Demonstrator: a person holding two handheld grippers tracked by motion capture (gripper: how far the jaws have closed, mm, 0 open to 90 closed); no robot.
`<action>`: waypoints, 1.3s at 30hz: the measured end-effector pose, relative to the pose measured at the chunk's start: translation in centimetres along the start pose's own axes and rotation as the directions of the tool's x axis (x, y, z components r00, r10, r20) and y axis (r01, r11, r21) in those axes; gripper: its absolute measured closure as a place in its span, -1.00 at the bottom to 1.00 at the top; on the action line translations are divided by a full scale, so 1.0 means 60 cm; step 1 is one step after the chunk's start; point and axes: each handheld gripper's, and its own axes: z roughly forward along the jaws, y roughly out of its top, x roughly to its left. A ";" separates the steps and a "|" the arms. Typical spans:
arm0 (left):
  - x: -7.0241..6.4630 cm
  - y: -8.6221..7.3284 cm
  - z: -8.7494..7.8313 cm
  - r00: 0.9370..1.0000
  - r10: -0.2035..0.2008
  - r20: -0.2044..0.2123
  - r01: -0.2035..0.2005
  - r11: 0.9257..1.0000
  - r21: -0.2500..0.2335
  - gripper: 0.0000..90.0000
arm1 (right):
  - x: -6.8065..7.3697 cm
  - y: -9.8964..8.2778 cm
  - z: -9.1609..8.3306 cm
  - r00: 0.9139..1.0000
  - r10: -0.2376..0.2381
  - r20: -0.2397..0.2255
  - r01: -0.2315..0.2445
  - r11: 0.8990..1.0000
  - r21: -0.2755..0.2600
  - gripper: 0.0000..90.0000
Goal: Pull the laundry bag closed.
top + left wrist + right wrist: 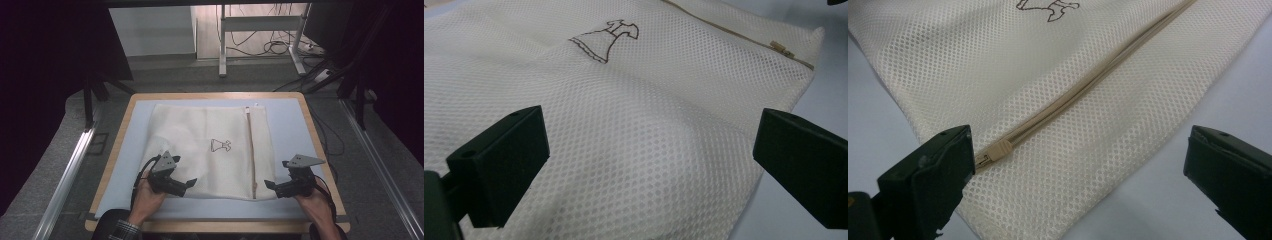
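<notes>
Two tools, left tool [191, 183] and right tool [270, 185], are held open at the mesh bag's [210, 150] near edge on the surface [290, 115].

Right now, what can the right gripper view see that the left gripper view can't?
The right gripper view alone shows the zipper's slider, sitting close to one of its black jaws near the bag's edge. The left gripper view alone shows the small tan tab at the zipper's other end, by the far corner. Both show the cream mesh bag lying on the pale blue mat, the brown dress drawing printed on it, and part of the zipper line. Each view also looks between its own open jaws: the right gripper and the left gripper.
</notes>
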 end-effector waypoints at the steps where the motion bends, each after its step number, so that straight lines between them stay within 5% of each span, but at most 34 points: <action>1: -0.001 0.001 0.002 1.000 0.004 0.000 -0.004 1.000 0.007 -0.99 | 0.000 0.000 0.000 1.000 -0.003 -0.001 0.003 1.000 -0.003 -0.99; 12: -0.020 0.016 0.022 0.999 0.029 -0.013 -0.029 0.999 0.038 -0.98 | 0.004 0.002 0.005 1.000 -0.019 0.013 0.018 1.000 0.010 -0.99; 26: -0.055 0.037 0.059 0.995 0.049 0.091 -0.051 0.999 0.020 -0.86 | 0.010 0.003 0.015 1.000 -0.005 0.019 0.005 1.000 0.012 -0.99; 34: -0.068 0.044 0.074 0.991 0.078 0.105 -0.079 0.997 0.012 -0.71 | 0.018 0.008 0.016 0.999 -0.035 0.008 0.035 0.999 0.018 -0.99; 39: -0.075 0.050 0.087 0.986 0.069 0.153 -0.072 0.997 0.013 -0.64 | 0.021 0.008 0.018 0.998 -0.057 -0.002 0.057 0.997 0.046 -0.97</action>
